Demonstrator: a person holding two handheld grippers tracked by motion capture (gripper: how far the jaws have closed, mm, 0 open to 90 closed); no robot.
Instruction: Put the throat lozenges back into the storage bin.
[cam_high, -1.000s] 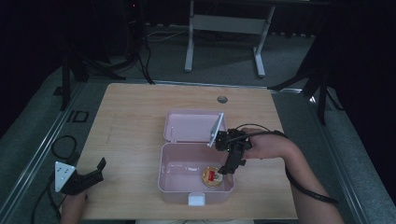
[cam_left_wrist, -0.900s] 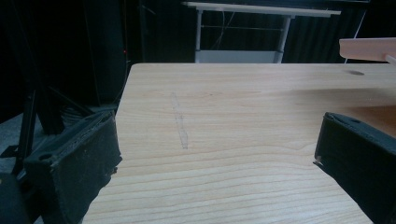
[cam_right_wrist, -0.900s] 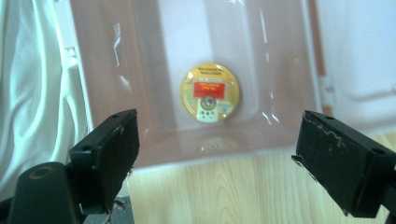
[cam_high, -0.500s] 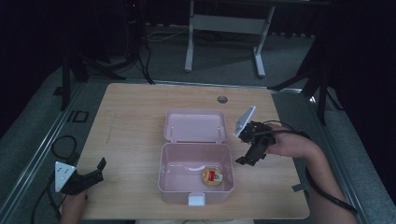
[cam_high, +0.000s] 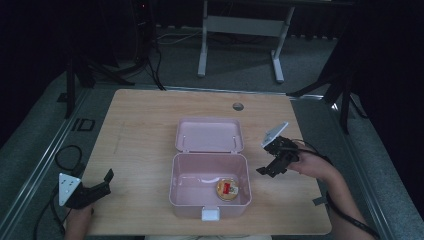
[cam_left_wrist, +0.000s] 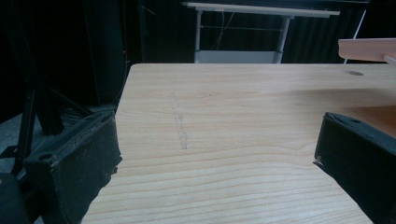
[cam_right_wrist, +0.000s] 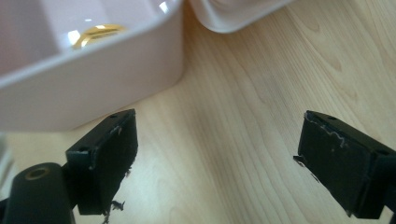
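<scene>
Right gripper (cam_high: 270, 167) pulled farther right from pink box (cam_high: 210, 201), jaws spread, empty; round tin (cam_high: 227, 189) inside. Left gripper (cam_high: 102, 182) spread, empty.

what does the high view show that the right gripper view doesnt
The high view alone takes in the whole pink box with its lid folded back, the left gripper open at the table's near left corner, and the right gripper beside the box. The right gripper view alone gives its own black jaws close up, spread wide with nothing between. Both share the box wall, the gold round tin inside, and the wooden tabletop.
</scene>
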